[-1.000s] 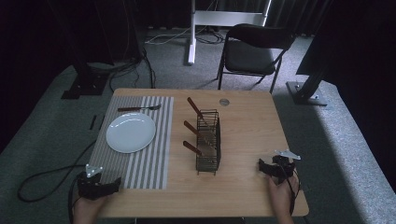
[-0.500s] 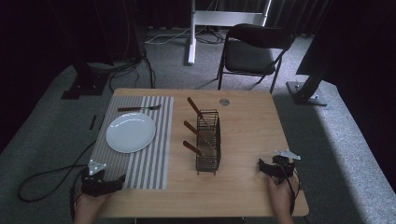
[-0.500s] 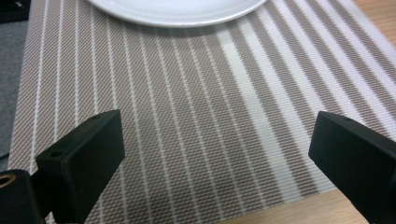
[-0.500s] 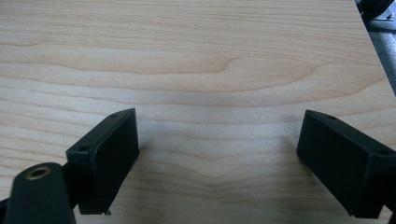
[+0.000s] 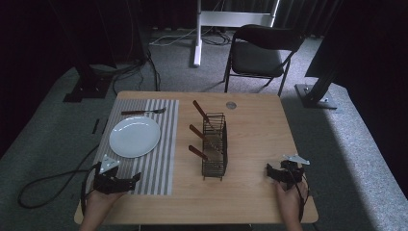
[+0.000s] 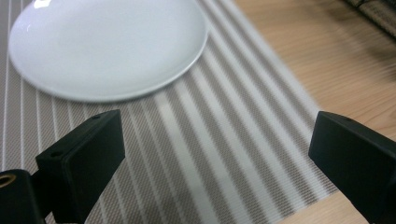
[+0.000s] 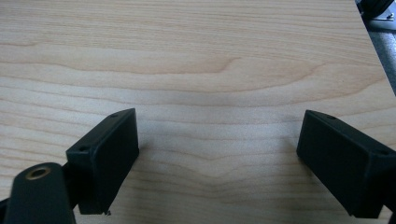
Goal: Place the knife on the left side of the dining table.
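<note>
Left gripper (image 5: 129,179): jaws spread wide, nothing held, poised over the striped mat (image 6: 224,158) just short of one white plate (image 6: 107,44). Right gripper (image 5: 272,172): jaws likewise wide apart, empty, set low over bare table (image 7: 210,60) near its right front corner. One wire caddy (image 5: 214,144) is placed mid-table, with three brown-handled utensils (image 5: 198,152) counted in it. One fork (image 5: 143,112) is laid beyond the plate. No legible writing is seen.

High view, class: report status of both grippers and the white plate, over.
Left gripper open over striped grey placemat. Right gripper open over bare wooden table. Round white plate untouched, nothing on it. Nothing between.
</note>
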`<state>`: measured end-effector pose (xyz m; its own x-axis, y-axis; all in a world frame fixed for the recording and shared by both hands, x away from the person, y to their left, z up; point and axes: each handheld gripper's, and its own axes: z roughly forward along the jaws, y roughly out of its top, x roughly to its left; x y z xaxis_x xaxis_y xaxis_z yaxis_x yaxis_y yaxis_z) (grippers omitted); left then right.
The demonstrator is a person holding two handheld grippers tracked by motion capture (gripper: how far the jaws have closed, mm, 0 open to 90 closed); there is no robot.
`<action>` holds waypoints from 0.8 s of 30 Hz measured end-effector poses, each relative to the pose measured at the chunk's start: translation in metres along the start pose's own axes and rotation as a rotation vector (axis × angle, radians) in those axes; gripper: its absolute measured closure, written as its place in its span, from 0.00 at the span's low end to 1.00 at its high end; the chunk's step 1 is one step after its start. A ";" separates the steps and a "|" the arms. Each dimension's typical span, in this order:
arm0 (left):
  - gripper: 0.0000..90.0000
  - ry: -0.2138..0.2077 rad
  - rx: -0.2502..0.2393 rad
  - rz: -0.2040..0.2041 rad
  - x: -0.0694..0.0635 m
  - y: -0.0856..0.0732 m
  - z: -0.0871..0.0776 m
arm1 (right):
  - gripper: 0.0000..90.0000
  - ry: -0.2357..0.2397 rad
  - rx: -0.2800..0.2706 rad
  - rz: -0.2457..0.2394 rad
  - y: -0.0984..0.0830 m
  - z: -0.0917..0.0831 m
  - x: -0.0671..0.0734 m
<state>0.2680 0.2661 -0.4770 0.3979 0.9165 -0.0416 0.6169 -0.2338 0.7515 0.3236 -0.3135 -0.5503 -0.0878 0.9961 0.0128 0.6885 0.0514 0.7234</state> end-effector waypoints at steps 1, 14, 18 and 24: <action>0.04 0.000 0.000 0.000 0.000 0.000 0.000 | 0.13 0.000 0.000 0.000 0.000 0.000 0.000; 0.05 -0.077 -0.061 0.069 -0.019 0.040 0.003 | 0.13 0.000 0.000 -0.001 0.000 0.000 0.000; 0.05 -0.094 -0.075 0.092 -0.024 0.050 0.004 | 0.13 0.000 0.000 -0.002 0.000 0.000 0.000; 0.05 -0.103 -0.084 0.144 -0.037 0.069 0.009 | 0.13 0.000 -0.001 -0.002 0.000 0.000 0.000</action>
<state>0.3020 0.2132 -0.4289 0.5482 0.8363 0.0062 0.4915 -0.3282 0.8067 0.3236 -0.3137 -0.5504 -0.0891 0.9960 0.0116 0.6875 0.0530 0.7242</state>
